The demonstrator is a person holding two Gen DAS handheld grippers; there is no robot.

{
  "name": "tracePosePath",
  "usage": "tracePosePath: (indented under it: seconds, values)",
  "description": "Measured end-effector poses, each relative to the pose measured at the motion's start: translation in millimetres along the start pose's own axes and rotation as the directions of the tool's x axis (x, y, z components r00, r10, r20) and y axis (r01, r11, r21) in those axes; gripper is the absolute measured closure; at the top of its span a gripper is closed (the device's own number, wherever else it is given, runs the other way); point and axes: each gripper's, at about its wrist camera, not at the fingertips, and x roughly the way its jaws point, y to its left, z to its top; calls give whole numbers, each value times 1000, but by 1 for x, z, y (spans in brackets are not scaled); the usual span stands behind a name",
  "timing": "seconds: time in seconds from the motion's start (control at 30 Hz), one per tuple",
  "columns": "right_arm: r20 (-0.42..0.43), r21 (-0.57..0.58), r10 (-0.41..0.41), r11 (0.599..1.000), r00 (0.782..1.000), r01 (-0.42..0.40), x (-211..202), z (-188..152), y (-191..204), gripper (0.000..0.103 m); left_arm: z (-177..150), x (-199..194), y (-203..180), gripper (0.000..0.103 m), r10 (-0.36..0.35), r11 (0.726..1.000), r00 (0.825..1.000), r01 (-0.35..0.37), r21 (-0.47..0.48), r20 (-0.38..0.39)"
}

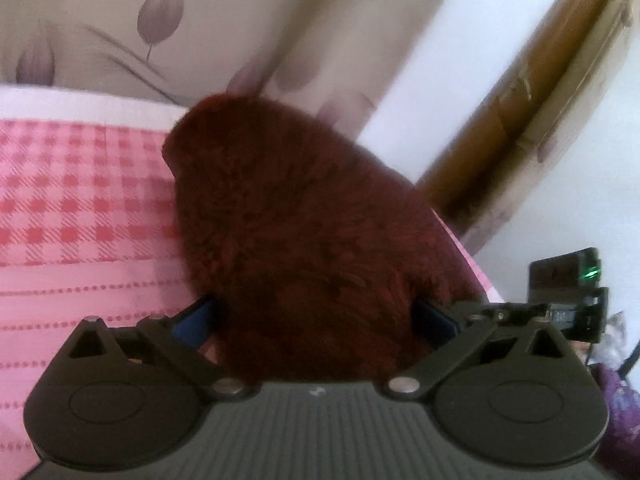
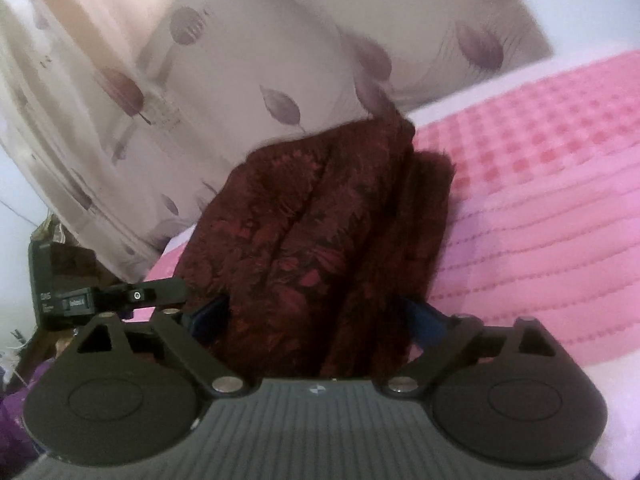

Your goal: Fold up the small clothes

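Note:
A dark maroon garment with a fuzzy side point(image 1: 304, 216) and a leaf-patterned side point(image 2: 304, 232) lies bunched on the pink checked bedspread point(image 1: 80, 200). In the left wrist view it fills the gap of my left gripper point(image 1: 314, 314), whose jaws stand wide. Only the blue pads point(image 1: 196, 318) show at the cloth's edges, and the fingertips are hidden. My right gripper point(image 2: 320, 314) also stands wide, with the folds of the garment between its blue pads point(image 2: 426, 320). Neither pair of pads visibly pinches the cloth.
A cream curtain with purple leaves point(image 2: 280, 80) hangs behind the bed point(image 2: 540, 208). A wooden door frame point(image 1: 520, 120) stands at the right. A black device box point(image 1: 568, 300) point(image 2: 68, 288) sits beside each gripper. Purple fabric point(image 2: 16, 420) lies low at the bed's side.

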Motion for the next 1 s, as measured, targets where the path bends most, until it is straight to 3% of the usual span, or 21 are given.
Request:
tracePosePath:
  seconds: [0.13, 0.2, 0.3, 0.53, 0.7, 1.0]
  values:
    - [3, 39, 40, 998, 999, -40, 11, 2, -7, 14, -4, 11, 24, 3, -65, 991, 998, 64, -120, -2]
    - [12, 56, 52, 997, 999, -53, 12, -2, -6, 32, -8, 6, 17, 11, -44, 994, 999, 46, -100, 23]
    - [60, 40, 50, 998, 997, -52, 3, -7, 3, 42, -11, -12, 0, 23, 0, 997, 998, 5, -73, 67]
    - [121, 18, 104, 994, 987, -107, -13, -15, 59, 46, -19, -92, -27, 23, 62, 996, 990, -54, -69, 129]
    - [121, -24, 157, 988, 980, -156, -19, -32, 111, 46, -43, -154, -38, 23, 124, 991, 980, -114, -75, 158]
    - [59, -29, 191, 981, 980, -190, 0, -89, 163, 46, -100, -205, -22, 23, 217, 975, 964, -206, -85, 151]
